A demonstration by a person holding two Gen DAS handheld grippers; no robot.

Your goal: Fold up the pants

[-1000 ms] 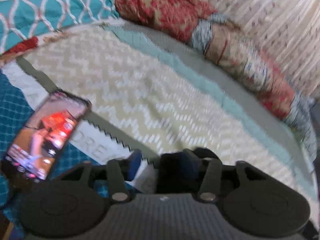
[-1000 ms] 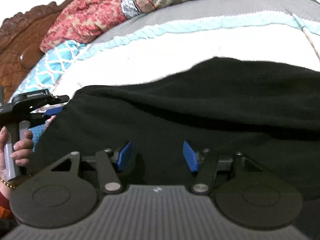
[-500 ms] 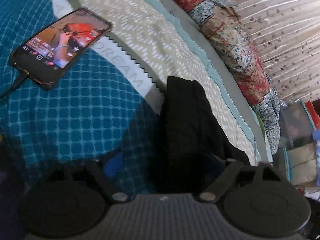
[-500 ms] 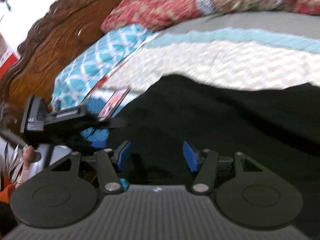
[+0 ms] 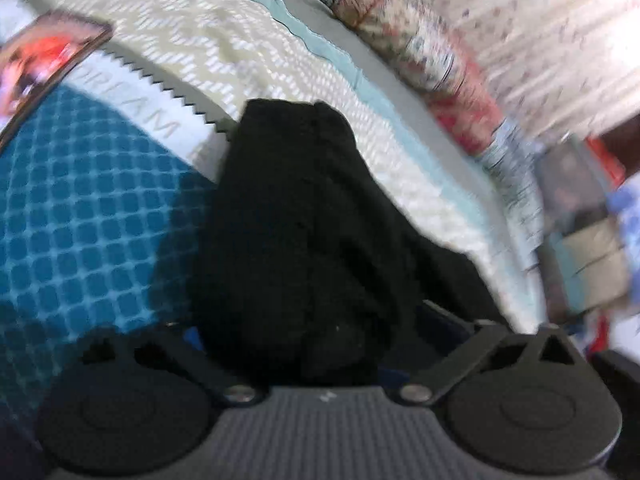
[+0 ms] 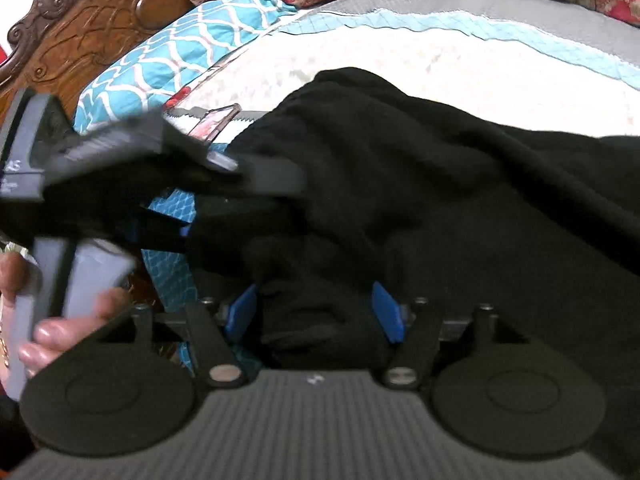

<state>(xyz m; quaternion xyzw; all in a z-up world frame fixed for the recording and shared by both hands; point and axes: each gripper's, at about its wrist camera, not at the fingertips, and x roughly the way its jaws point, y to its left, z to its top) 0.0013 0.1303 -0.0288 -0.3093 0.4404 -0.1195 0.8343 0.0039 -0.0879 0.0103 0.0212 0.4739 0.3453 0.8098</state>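
Black knit cloth, the pants (image 6: 420,200), lies bunched on the bed (image 6: 400,68) and runs between both of your tongs. In the right wrist view a fold of it sits between the blue pads (image 6: 386,314) of your right tongs (image 6: 316,312); the jaws are opening, and a gap shows between each pad and the cloth. In the left wrist view the pants (image 5: 296,240) fill the span of your left tongs (image 5: 320,340), which stand about half open (the blur and the dark cloth hide the pads, so you cannot tell whether they press on it).

Your left tongs (image 6: 256,184) also appear in the right wrist view, reaching into the edge of the cloth, with your hand (image 6: 60,320) on the grey handle at the lower left. A phone (image 5: 44,68) with a lit screen lies on the bed well left of the pants, cut off by the frame edge. The pants look thick, matte and creased in soft ridges, with no seam or waistband that you can make out.
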